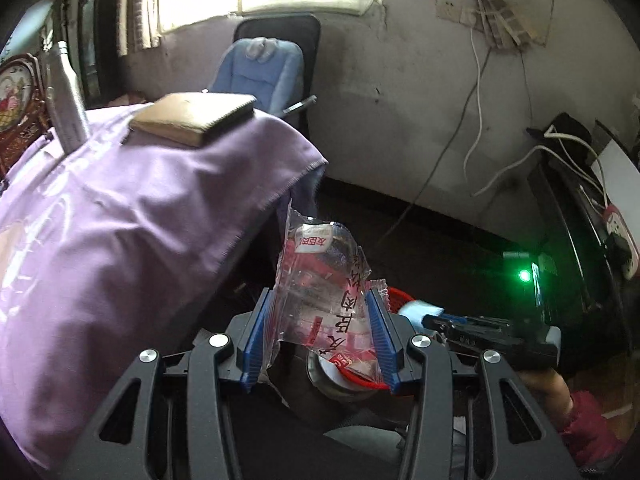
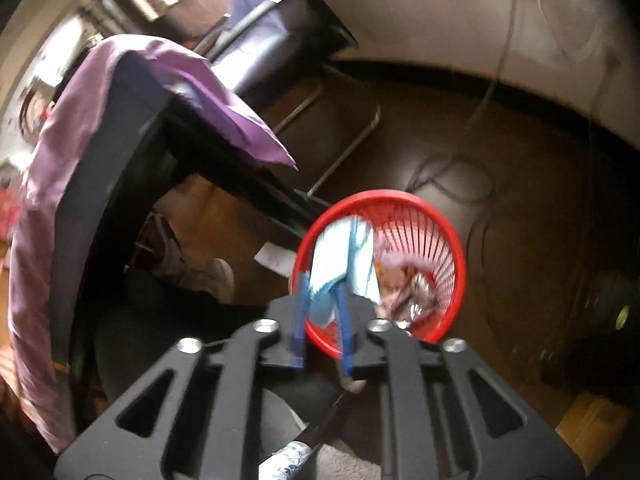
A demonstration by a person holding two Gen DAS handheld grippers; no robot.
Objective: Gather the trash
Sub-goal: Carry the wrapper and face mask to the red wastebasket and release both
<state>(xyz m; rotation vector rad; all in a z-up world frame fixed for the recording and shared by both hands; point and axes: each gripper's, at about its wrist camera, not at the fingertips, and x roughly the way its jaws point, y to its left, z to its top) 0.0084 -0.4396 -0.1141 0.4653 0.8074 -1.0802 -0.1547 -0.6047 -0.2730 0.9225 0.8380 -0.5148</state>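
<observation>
My left gripper [image 1: 320, 312] is shut on a clear plastic wrapper [image 1: 324, 276] with red print, held in the air off the right edge of the purple-covered table [image 1: 120, 208]. My right gripper [image 2: 323, 300] is shut on a pale blue and white wrapper [image 2: 344, 256] and holds it over the near rim of a red wire trash basket [image 2: 452, 248] on the floor. The basket holds several crumpled pieces of trash [image 2: 408, 280]. The right gripper [image 1: 480, 328] also shows in the left wrist view, low on the right, with the blue wrapper [image 1: 416, 310] at its tip.
A brown notebook [image 1: 192, 118] and a silver bottle [image 1: 68, 96] sit on the purple cloth. A black chair with a blue cushion [image 1: 260, 68] stands behind the table. Cables [image 1: 472, 128] hang on the wall. A white paper scrap [image 2: 276, 258] lies on the dark floor.
</observation>
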